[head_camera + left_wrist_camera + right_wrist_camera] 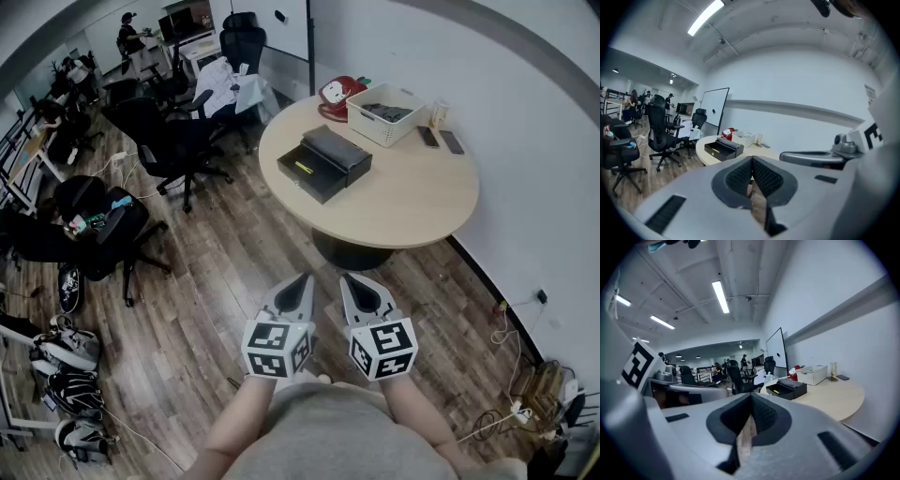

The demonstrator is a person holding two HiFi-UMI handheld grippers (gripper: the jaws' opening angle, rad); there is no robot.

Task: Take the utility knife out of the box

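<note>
Wood floor, office chairs (pixel 167 142) at 10 o'clock. Round table (pixel 412 202) at 12–1 o'clock ahead of the person, well away from both tongs. On it: open black box (pixel 339 180) at the table's 9 o'clock, white basket (pixel 373 127) at its 12. Left gripper (pixel 298 284) and right gripper (pixel 354 284) are held side by side near the body at 6 o'clock, both with jaws pressed together, nothing between them. The yellow knife (pixel 305 169) lies inside the box, untouched. Task looks not started: the walk-up, reach, grip and lift-out are all left.
</note>
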